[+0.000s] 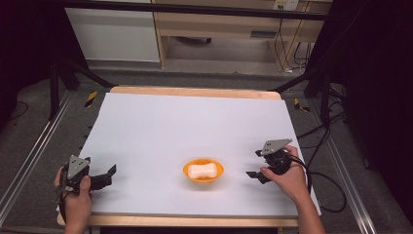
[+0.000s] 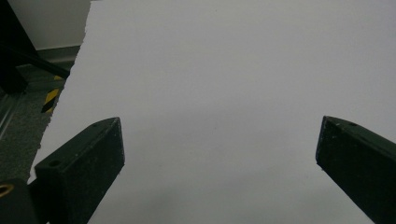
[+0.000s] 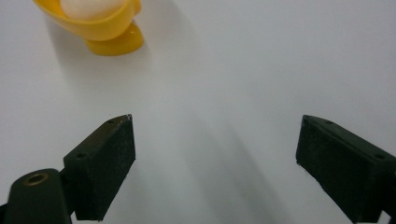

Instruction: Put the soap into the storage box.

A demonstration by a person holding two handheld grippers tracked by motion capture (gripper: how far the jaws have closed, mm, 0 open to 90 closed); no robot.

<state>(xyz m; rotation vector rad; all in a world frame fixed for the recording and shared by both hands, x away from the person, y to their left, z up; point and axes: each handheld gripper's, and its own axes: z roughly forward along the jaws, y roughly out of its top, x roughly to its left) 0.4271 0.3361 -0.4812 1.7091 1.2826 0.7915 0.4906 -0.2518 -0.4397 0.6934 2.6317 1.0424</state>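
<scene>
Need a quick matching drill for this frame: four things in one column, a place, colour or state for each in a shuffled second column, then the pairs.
Column 1
1. bowl
2. white piece
3. left gripper
4. right gripper

Column 2
A. open, empty, at the table's right side
B. orange, near the middle of the white table
C. open, empty, at the table's left edge
D. lies inside the bowl

Pairs: 1-B, 2-D, 3-C, 4-A
</scene>
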